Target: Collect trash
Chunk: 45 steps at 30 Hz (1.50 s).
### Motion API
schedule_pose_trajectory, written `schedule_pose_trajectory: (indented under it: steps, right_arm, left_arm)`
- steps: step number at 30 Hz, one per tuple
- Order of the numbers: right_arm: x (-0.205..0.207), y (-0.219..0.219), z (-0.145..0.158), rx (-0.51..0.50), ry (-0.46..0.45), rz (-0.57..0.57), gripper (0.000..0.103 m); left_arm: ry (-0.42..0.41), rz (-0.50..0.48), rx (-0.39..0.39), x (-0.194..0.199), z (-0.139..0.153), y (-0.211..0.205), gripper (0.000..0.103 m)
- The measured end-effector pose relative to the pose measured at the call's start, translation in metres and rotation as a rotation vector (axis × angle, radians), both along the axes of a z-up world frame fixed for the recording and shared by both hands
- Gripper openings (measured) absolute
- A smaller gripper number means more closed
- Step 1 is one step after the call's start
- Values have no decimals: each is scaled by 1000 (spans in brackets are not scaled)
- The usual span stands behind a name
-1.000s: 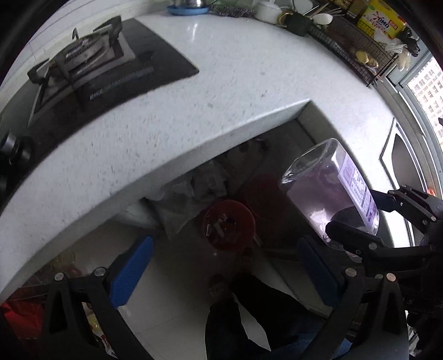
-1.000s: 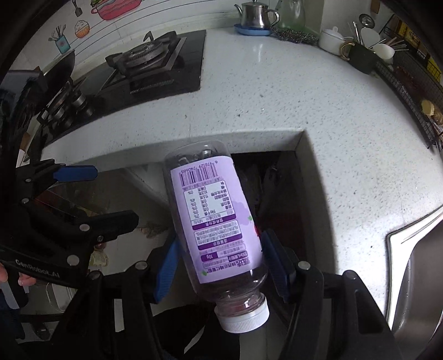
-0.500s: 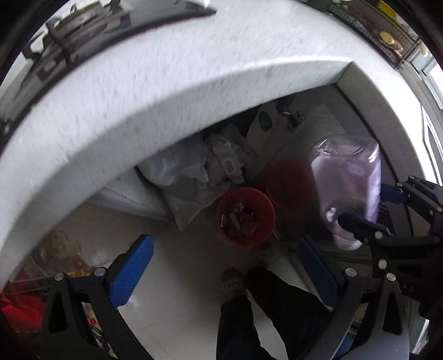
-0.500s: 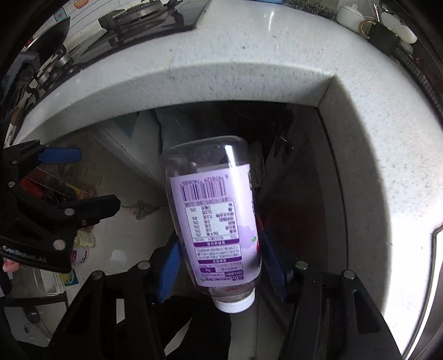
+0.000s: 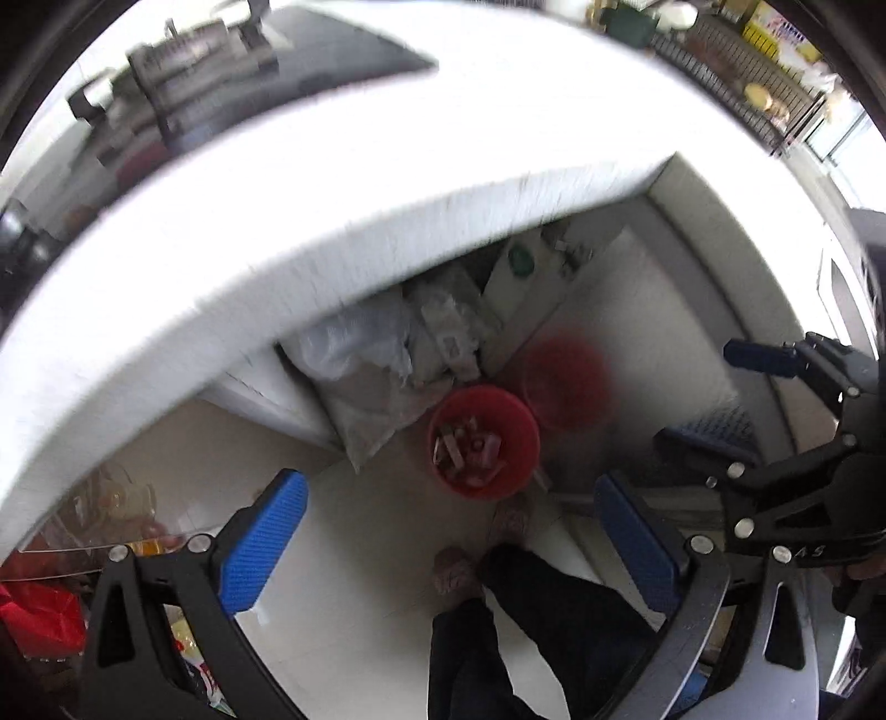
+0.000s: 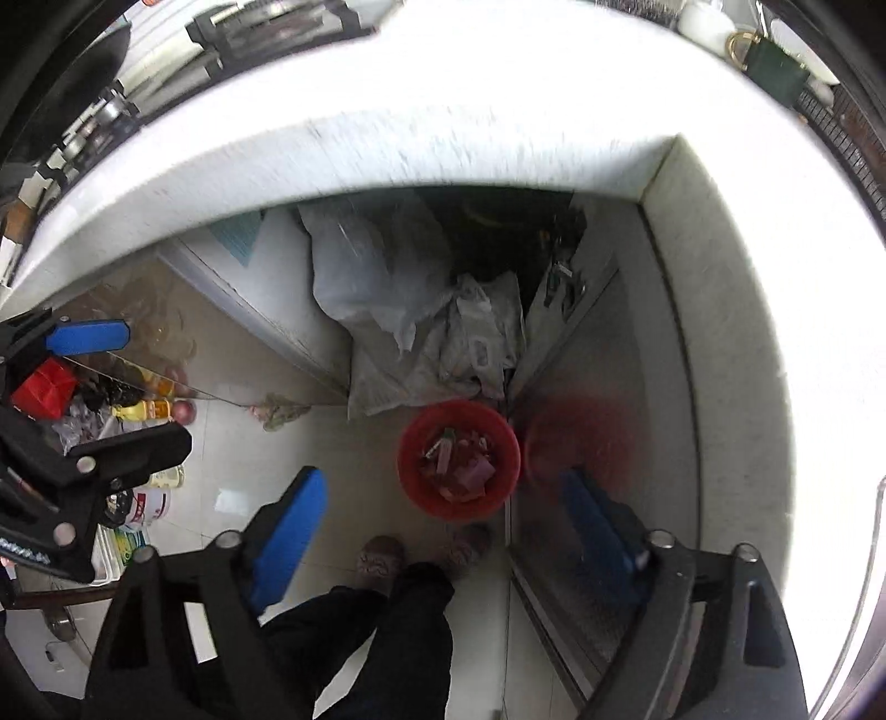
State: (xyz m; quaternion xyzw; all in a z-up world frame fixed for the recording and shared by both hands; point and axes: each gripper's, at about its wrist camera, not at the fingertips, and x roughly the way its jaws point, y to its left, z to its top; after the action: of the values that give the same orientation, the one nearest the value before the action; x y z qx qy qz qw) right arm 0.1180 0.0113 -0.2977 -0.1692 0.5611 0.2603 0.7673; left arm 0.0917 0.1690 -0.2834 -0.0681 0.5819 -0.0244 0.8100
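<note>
Both tongs gape empty, right tongs opening, left tongs wide, above the red bin beneath the tabletop; its trash is blurred, the bottle unseen

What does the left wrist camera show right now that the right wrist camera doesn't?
Only the left wrist view shows the right gripper from the side, its jaws opening with nothing between them, and a yellow box on the rack. Only the right wrist view shows the left gripper from the side, oil bottles and a tin on the floor. Both show the red bin holding trash, the counter, crumpled bags and the person's feet.
</note>
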Motion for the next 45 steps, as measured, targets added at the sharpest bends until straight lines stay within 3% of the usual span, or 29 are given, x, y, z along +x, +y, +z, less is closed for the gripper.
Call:
schedule_pose_trajectory:
  steps: [6,9,20,28,32,37,41,45]
  right_arm:
    - [-16,-6,47,30,-69,-4,102]
    - [-26,-13,72,44,-110,-26,102]
    - [-58,-50,166,138,-284,-190,102]
    - [-92,-76,225,188,-416,-259,102]
    - [-110,-88,241,212,-456,-281,102]
    - [-147,-103,259,219,-486,-324,102]
    - [-178,-108,266,213,-523,-346,102]
    - [-201,-114,264,207,-533,-366,102]
  left_arm:
    - [-71,-26,-8,-12,50,2,103]
    - [-109,-45,20,-17,74,-1,103]
    - [-294,-123,-16,-28,167,-27,103]
    - [-454,-149,-14,-63,228,-45,103]
    - [-515,-146,25,-90,257,-56,103]
    - [-542,-142,6,-132,284,-70,103]
    - [-533,-160,-19,-160,287,-80,103]
    - [-532,-167,9,-185,287,-90,103]
